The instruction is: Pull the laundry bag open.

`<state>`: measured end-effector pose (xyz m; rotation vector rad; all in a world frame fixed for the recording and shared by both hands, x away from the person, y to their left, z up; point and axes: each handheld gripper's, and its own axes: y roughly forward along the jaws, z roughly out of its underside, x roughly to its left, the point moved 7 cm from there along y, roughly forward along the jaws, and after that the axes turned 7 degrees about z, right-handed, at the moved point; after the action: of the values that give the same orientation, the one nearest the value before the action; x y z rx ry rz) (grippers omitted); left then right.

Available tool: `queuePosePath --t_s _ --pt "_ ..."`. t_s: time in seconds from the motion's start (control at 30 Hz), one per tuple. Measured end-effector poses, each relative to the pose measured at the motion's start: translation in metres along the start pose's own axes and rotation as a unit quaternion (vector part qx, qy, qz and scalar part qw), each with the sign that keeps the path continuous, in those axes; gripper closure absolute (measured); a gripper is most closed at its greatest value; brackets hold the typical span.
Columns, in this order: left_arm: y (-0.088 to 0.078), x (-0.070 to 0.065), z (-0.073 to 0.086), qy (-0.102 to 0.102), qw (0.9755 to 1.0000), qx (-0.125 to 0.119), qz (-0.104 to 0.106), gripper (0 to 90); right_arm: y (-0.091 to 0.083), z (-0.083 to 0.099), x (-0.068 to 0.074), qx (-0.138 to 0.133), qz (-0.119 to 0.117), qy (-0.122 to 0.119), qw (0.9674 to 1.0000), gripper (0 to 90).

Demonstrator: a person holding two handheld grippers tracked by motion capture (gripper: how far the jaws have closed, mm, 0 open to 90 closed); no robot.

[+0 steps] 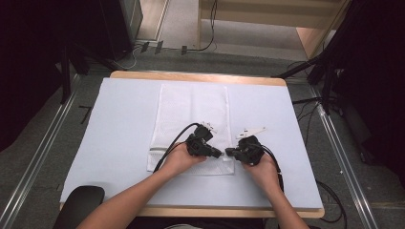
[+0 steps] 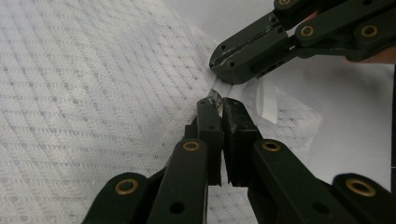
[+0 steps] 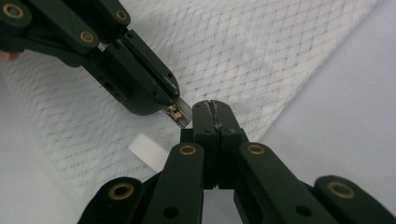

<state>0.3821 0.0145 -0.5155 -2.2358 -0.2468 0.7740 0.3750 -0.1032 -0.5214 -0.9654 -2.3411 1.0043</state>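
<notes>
A white mesh bag (image 1: 193,124) lies flat on the pale table (image 1: 119,138). At its near right corner, the left gripper (image 1: 220,153) pinches the bag's metal zipper pull (image 3: 176,113); the right gripper (image 1: 228,152), tip to tip with it, clamps the mesh beside a white tab (image 3: 148,151).

A wooden-edged bench (image 1: 198,76) under a pale blue covering (image 1: 119,129) is standing on grey carpet (image 1: 43,143). Metal rails (image 1: 36,157) are running along the floor on both sides. Black cables (image 1: 210,28) are trailing across the floor toward light wooden furniture (image 1: 267,19) at the back. Dark stands (image 1: 329,71) are flanking the bench, and a black chair part (image 1: 81,202) is showing at the near left.
</notes>
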Motion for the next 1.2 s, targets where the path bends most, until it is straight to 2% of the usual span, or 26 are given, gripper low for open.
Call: queuePosePath --t_s 0.03,0.07,0.2,0.33,0.47,0.8,0.97,1.2 --pt "0.0 0.0 0.0 -0.006 0.9999 -0.003 0.008 87.9 0.0 0.0 0.001 -0.001 0.002 -0.004 1.0 90.0" --pt "-0.001 0.001 0.0 -0.01 0.9999 0.001 0.007 87.9 0.0 0.0 0.0 -0.002 0.003 -0.009 0.9999 90.0" --pt "-0.005 0.005 0.001 -0.024 0.9996 -0.001 0.013 87.9 0.0 0.001 0.0 -0.006 0.0 -0.007 1.0 90.0" --pt "-0.008 0.004 0.002 -0.017 0.9997 0.009 0.015 87.9 0.0 0.001 0.0 -0.006 -0.002 -0.007 1.0 90.0" --pt "-0.012 0.007 0.004 -0.021 0.9996 0.012 0.017 87.9 0.0 0.001 0.0 -0.009 -0.005 -0.007 0.9999 90.0" --pt "-0.023 0.008 0.01 -0.027 0.9993 0.008 0.024 87.8 0.0 0.001 0.0 -0.011 -0.01 -0.008 0.9999 90.0" --pt "-0.027 0.009 0.013 -0.028 0.9993 0.011 0.021 87.9 0.001 0.002 0.0 -0.012 -0.014 -0.01 0.9998 90.0" --pt "-0.037 0.013 0.018 -0.035 0.9991 0.003 0.022 87.8 0.001 0.001 -0.001 -0.01 -0.016 -0.008 0.9998 90.0"
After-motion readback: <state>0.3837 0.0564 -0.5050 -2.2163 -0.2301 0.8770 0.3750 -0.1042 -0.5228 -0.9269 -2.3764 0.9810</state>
